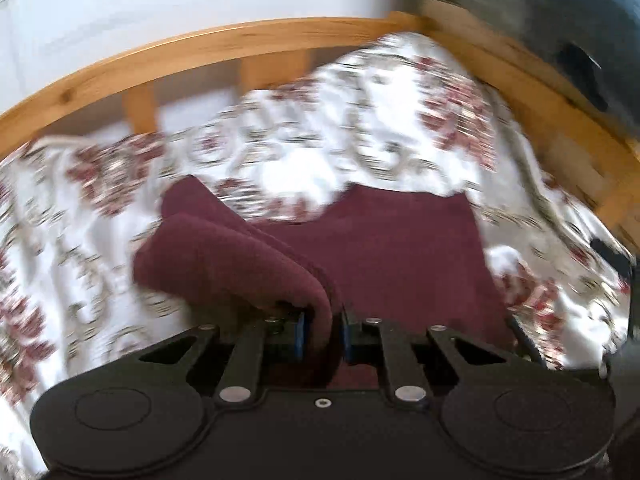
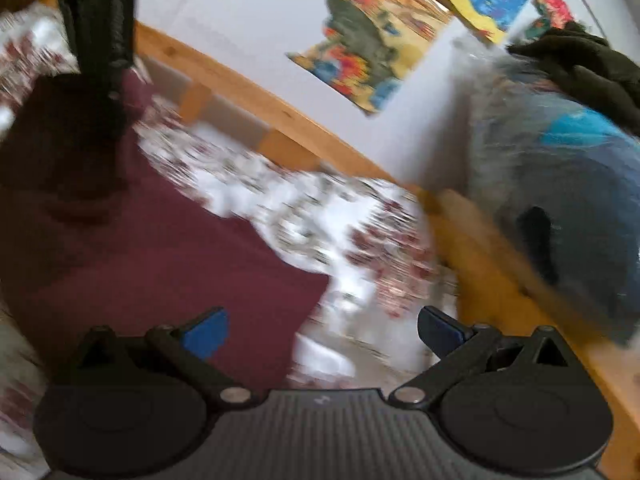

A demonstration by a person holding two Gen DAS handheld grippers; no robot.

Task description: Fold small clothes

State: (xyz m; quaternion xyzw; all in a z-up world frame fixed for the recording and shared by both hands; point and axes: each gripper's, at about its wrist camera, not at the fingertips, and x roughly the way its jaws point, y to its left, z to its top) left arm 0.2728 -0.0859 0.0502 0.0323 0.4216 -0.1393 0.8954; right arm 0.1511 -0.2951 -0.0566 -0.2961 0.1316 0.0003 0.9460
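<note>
On a floral bedspread (image 1: 80, 208), the left gripper (image 1: 322, 336) pinches the maroon garment (image 1: 400, 248) by one lifted edge; the right gripper (image 2: 320, 334) gapes empty. Folding looks barely begun.

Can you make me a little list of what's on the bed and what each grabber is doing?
cloth: dark red soft garment, one edge lifted and curled over
under it: white bedspread with red flowers
bed edge: pale wooden rail
wall: colourful paintings
left gripper: pinching the garment's edge
right gripper: open, holding nothing
</note>
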